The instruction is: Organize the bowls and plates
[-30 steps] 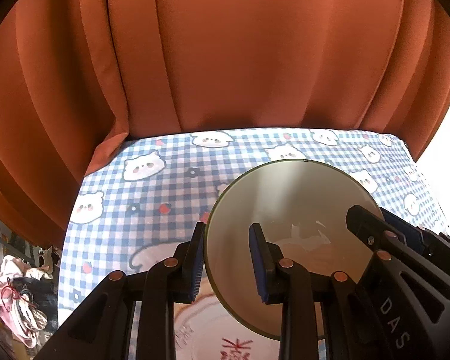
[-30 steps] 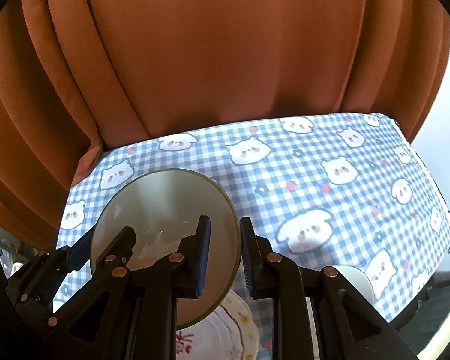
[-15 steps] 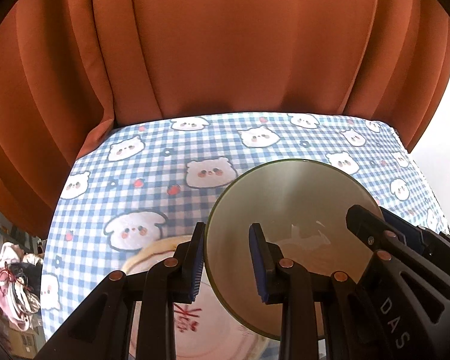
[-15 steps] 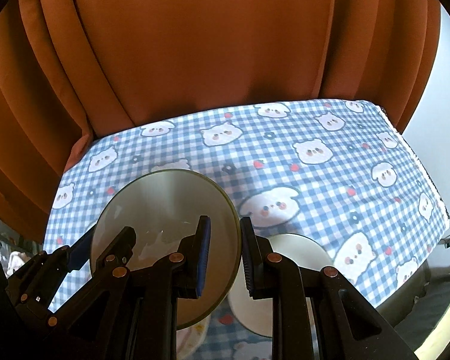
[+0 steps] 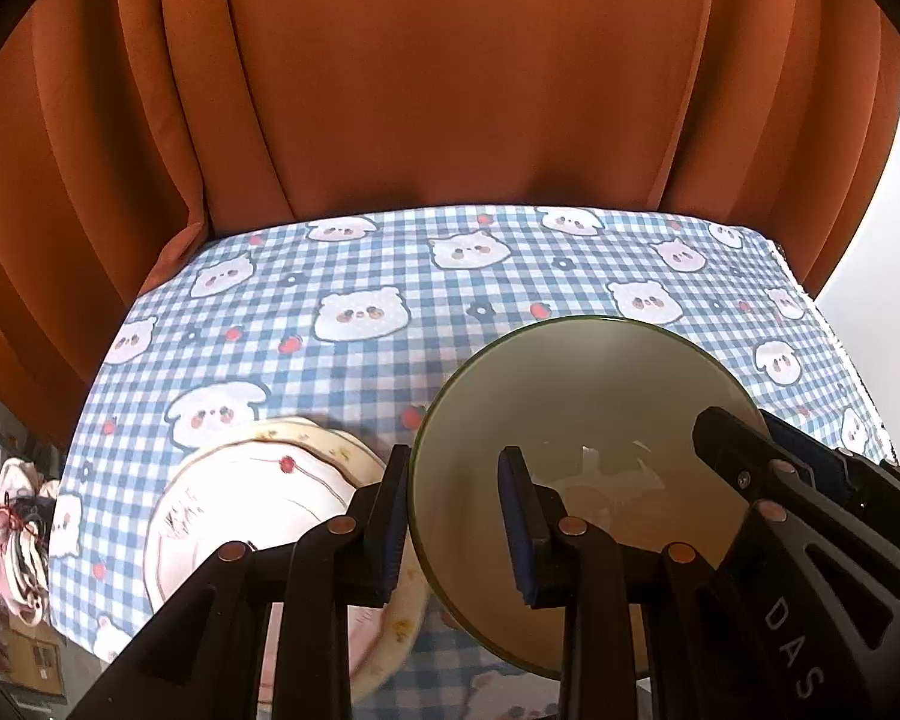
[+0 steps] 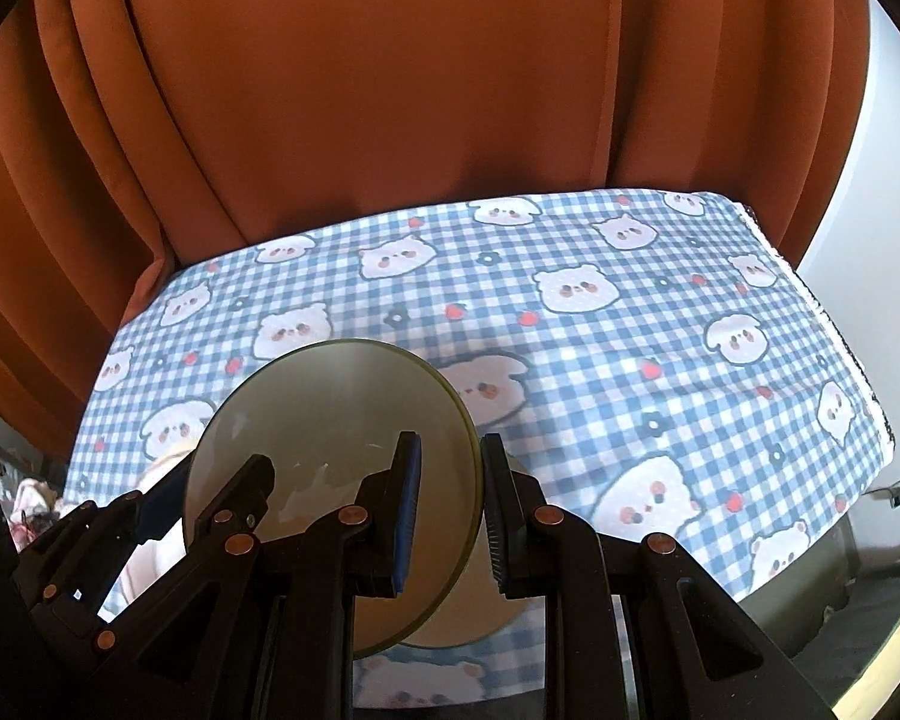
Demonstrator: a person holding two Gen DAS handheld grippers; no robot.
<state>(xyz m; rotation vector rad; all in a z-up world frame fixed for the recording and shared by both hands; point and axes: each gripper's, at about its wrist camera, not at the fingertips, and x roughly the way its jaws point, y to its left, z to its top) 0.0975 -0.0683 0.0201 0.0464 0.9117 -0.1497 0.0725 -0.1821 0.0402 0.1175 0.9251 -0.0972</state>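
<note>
A beige bowl with a green rim (image 5: 582,420) is held above the table by both grippers. My left gripper (image 5: 456,516) is shut on its left rim. My right gripper (image 6: 447,507) is shut on its right rim; the bowl also shows in the right wrist view (image 6: 330,420). A white plate with red markings and small flowers (image 5: 252,498) lies on the checked tablecloth (image 5: 450,288) below and left of the bowl. A plain cream plate (image 6: 468,612) lies under the bowl's right side, mostly hidden.
An orange curtain (image 5: 450,90) hangs behind the table. The table's right edge (image 6: 834,330) drops to a dark floor. Clutter (image 5: 12,528) lies on the floor left of the table.
Both grippers have carried the bowl back and upward. More of the tablecloth shows, and the patterned plate has slid to the left in view.
</note>
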